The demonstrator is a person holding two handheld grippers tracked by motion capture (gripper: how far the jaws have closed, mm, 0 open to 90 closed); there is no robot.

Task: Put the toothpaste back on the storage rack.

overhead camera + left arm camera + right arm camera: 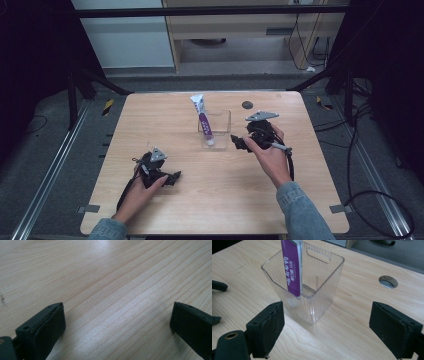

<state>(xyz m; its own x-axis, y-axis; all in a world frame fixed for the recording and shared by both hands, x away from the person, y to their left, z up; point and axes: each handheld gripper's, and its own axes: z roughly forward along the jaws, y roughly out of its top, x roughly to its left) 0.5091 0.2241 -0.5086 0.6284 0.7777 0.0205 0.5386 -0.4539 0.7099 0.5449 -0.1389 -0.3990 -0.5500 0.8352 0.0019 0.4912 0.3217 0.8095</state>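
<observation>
A clear ribbed plastic container (220,125) (322,290) stands near the table's middle, toward the far side. A white and purple tube (202,117) (293,267) stands tilted inside it, sticking out over its rim. My right gripper (239,143) (327,327) sits just right of the container, open, jaws wide with bare table between them and the container a little beyond. My left gripper (175,177) (117,322) rests low at the front left of the table, open over bare wood.
The wooden table (215,200) has a round cable hole (247,104) (388,281) near its far edge, right of the container. Part of the other gripper (218,286) shows at the left of the right gripper view. Black frame bars and cables surround the table.
</observation>
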